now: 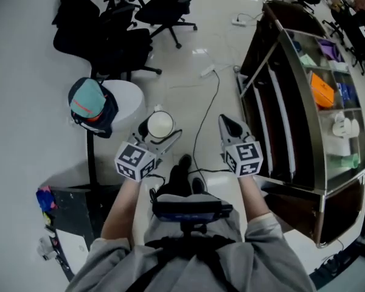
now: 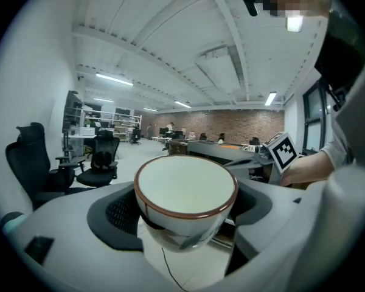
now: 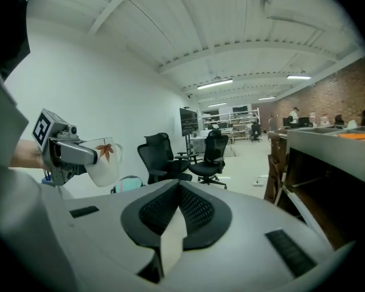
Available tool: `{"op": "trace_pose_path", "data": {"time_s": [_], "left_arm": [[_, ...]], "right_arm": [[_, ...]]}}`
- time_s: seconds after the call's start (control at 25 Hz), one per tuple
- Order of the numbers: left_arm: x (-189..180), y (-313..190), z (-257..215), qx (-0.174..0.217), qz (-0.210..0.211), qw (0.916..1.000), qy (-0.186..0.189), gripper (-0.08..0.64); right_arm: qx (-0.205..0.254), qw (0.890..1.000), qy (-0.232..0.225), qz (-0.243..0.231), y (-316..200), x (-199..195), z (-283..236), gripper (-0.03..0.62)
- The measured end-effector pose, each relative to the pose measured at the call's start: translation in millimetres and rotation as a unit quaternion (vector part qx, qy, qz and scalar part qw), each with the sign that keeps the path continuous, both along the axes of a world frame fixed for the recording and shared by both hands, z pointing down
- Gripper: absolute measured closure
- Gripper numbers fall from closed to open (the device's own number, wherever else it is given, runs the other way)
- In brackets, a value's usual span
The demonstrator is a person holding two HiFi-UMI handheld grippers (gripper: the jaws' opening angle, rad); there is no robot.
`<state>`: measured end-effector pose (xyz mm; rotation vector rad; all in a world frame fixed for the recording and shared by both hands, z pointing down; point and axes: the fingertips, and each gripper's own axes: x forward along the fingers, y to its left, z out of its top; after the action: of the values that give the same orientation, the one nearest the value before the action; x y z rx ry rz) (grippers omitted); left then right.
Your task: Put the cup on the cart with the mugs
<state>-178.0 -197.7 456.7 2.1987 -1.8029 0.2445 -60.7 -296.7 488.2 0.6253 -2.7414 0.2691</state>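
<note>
A white cup (image 1: 159,125) with a brown rim and a red leaf print sits upright between the jaws of my left gripper (image 1: 162,132), which is shut on it. In the left gripper view the cup (image 2: 185,190) fills the gap between the pads, with its mouth facing up. My right gripper (image 1: 225,122) is held beside it, shut with nothing in it; its pads meet at the tip (image 3: 177,190). The right gripper view shows the held cup (image 3: 103,160) off to the left. The dark multi-shelf cart (image 1: 292,90) stands to the right, with white mugs (image 1: 344,126) on one shelf.
Black office chairs (image 1: 118,35) stand ahead on the left. A round white stool (image 1: 128,99) carries a teal and orange bag (image 1: 90,105). A black cable (image 1: 207,120) runs over the pale floor to a power strip (image 1: 207,72). A dark desk corner (image 1: 73,218) lies at the lower left.
</note>
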Motion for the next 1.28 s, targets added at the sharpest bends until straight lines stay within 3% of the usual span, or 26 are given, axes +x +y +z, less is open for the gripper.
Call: {"op": "trace_pose_path", "data": {"time_s": [0.24, 0.48, 0.8, 1.12, 1.28], "left_arm": [[20, -78, -2, 0.000, 0.108, 0.9942, 0.002, 0.153], [39, -145, -15, 0.009, 0.216, 0.9762, -0.001, 0.153], [106, -198, -29, 0.020, 0.361, 0.9325, 0.005, 0.153], [194, -211, -44, 0.028, 0.458, 0.8884, 0.009, 0.153], [237, -210, -48, 0.025, 0.490, 0.8713, 0.018, 0.153]], "right_arm": [[0.001, 0.995, 0.000, 0.098, -55, 31, -3, 0.584], [0.015, 0.981, -0.001, 0.193, -95, 53, -15, 0.584], [0.031, 0.946, 0.003, 0.322, -113, 123, -39, 0.584], [0.037, 0.909, 0.013, 0.415, -100, 209, -53, 0.584], [0.035, 0.895, 0.016, 0.444, -88, 249, -57, 0.584]]}}
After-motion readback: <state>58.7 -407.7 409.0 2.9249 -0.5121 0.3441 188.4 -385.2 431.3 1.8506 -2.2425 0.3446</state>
